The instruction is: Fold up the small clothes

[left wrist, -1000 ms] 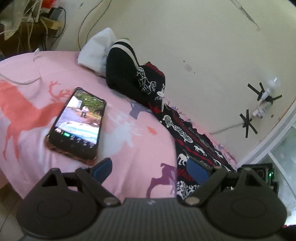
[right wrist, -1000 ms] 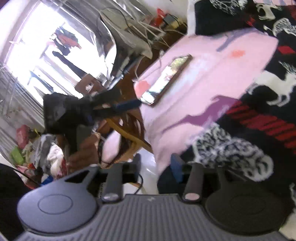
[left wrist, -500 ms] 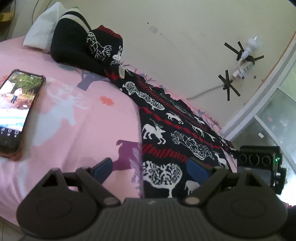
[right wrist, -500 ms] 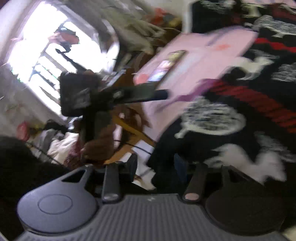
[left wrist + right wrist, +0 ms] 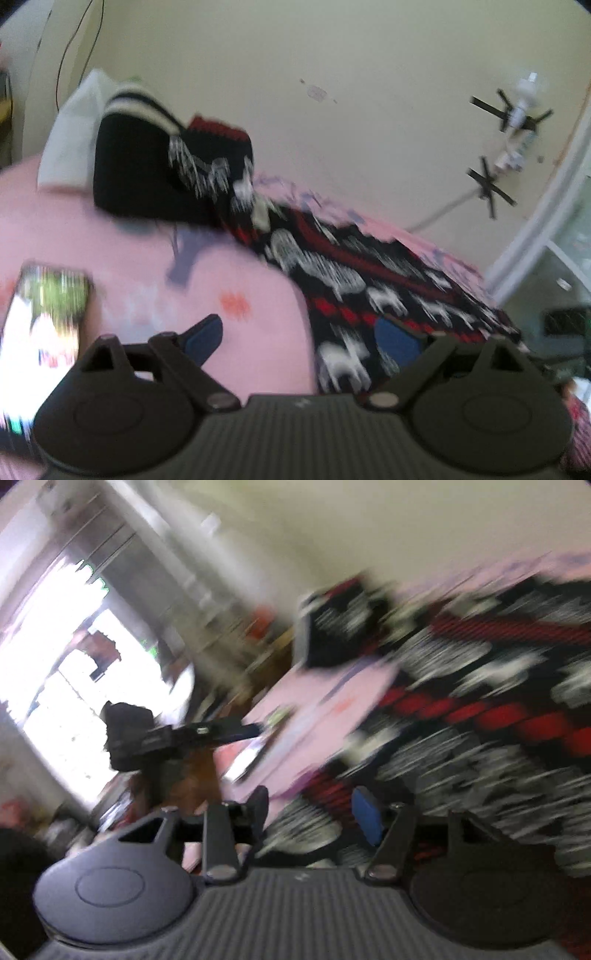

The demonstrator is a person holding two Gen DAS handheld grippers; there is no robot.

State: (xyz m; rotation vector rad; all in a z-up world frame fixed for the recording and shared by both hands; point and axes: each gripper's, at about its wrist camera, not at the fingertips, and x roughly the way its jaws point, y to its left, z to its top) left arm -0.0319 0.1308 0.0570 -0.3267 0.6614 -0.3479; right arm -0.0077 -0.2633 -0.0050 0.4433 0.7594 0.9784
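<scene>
A black garment with red bands and white reindeer figures (image 5: 354, 280) lies spread along the pink sheet (image 5: 147, 258) beside the wall. A folded black pile with white stripes (image 5: 147, 166) sits at its far end. My left gripper (image 5: 299, 336) is open and empty, hovering above the garment's near edge. In the right wrist view the same garment (image 5: 480, 720) fills the right side, blurred. My right gripper (image 5: 314, 812) is open just above its edge. The left gripper (image 5: 236, 731) also shows there, held by a hand.
A lit phone (image 5: 40, 325) lies on the sheet at the left. A white cloth (image 5: 70, 140) sits behind the black pile. A taped bulb and cable (image 5: 517, 118) are on the wall. A bright window (image 5: 74, 664) and clutter lie off the bed's edge.
Both views have swung and are motion-blurred. The left gripper has shifted back left, bringing the phone into view again. The right gripper's fingers have opened wider over the garment.
</scene>
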